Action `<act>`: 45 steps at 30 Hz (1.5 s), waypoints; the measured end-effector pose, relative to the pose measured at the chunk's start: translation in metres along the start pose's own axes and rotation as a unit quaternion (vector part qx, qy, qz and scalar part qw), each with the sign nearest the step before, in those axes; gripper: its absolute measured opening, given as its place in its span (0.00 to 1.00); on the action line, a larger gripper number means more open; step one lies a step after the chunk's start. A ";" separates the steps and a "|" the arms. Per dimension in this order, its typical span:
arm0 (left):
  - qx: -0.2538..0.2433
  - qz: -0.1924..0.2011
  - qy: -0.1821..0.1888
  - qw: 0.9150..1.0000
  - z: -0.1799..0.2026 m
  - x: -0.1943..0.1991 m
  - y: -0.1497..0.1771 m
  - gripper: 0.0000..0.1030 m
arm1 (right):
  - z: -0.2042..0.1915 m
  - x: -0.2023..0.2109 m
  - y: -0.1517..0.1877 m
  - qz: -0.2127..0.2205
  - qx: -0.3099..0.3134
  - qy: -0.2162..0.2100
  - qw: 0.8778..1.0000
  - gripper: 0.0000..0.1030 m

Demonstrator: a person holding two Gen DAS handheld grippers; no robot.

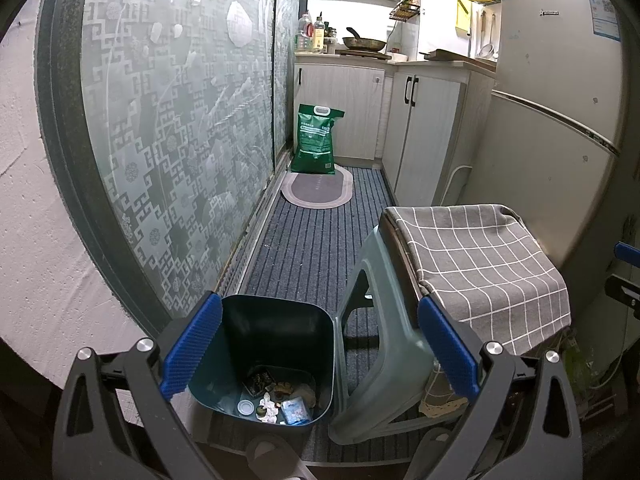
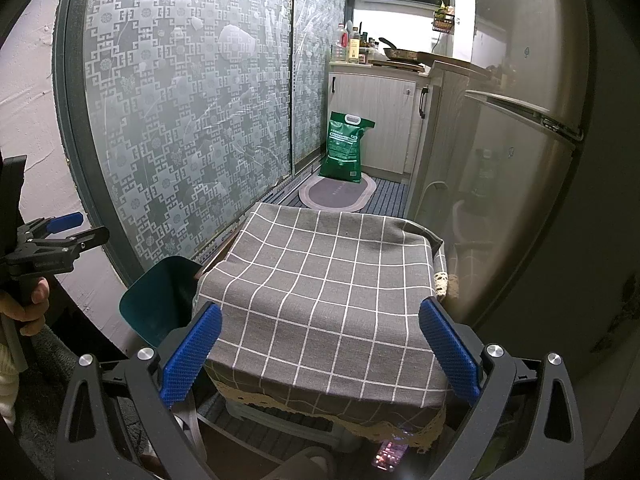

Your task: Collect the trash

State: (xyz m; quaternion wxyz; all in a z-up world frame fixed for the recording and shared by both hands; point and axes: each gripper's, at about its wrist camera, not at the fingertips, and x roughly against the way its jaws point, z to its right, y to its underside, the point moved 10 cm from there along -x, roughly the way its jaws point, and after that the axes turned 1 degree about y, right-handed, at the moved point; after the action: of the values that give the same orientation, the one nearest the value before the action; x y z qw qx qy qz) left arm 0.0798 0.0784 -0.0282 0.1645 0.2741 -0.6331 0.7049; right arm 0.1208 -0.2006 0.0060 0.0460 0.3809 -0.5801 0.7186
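Your left gripper (image 1: 320, 350) hangs over the bin (image 1: 264, 360) w/ jaws spread wide, nothing between the blue pads (image 1: 192, 350). The bin sits on the striped mat (image 1: 312, 248), just beside the stool (image 1: 384, 364) on its left, close to the frosted glass door (image 1: 172, 128). Trash is already in the bin bottom: a white cap (image 1: 245, 407), crumpled paper (image 1: 269, 406), a blue-white wrapper (image 1: 296, 411), a dark packet (image 1: 259, 381), plus brownish scraps you can't id from here.

Your right gripper (image 2: 320, 350) is above the checked cloth (image 2: 320, 304) covering the stool; jaws also wide apart, holding nothing, pads either side of the cloth's near edge. Can't tell if they touch it. The cloth top is bare. In the right view the bin's rim (image 2: 160, 296) pokes out at the cloth's left corner, and your left hand (image 2: 24, 304) grips the other tool's handle at far left.

Below the cloth's lace trim, a small pinkish item (image 2: 390, 454) lies on the floor; too blurred to id.

Further back: green bag (image 1: 316, 138) upright against the cabinet (image 1: 340, 112), oval rug (image 1: 318, 190) in front of it, fridge (image 1: 560, 120) on the right, pan (image 1: 364, 43) on the counter.
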 end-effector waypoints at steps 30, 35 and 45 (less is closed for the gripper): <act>-0.001 0.000 0.001 1.000 0.002 0.000 0.000 0.97 | 0.000 -0.002 0.006 -0.005 0.004 -0.001 1.000 0.97; -0.001 -0.001 0.000 1.000 0.003 0.000 0.000 0.97 | -0.001 -0.003 0.007 -0.006 0.006 -0.002 1.000 0.97; -0.001 -0.001 -0.002 1.000 0.005 -0.001 0.002 0.97 | -0.001 -0.003 0.007 -0.006 0.006 -0.002 1.000 0.97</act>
State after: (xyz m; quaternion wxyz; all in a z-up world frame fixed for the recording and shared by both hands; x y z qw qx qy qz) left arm 0.0801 0.0734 -0.0304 0.1643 0.2762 -0.6342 0.7032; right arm 0.1184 -0.2007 -0.0018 0.0470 0.3860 -0.5735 0.7210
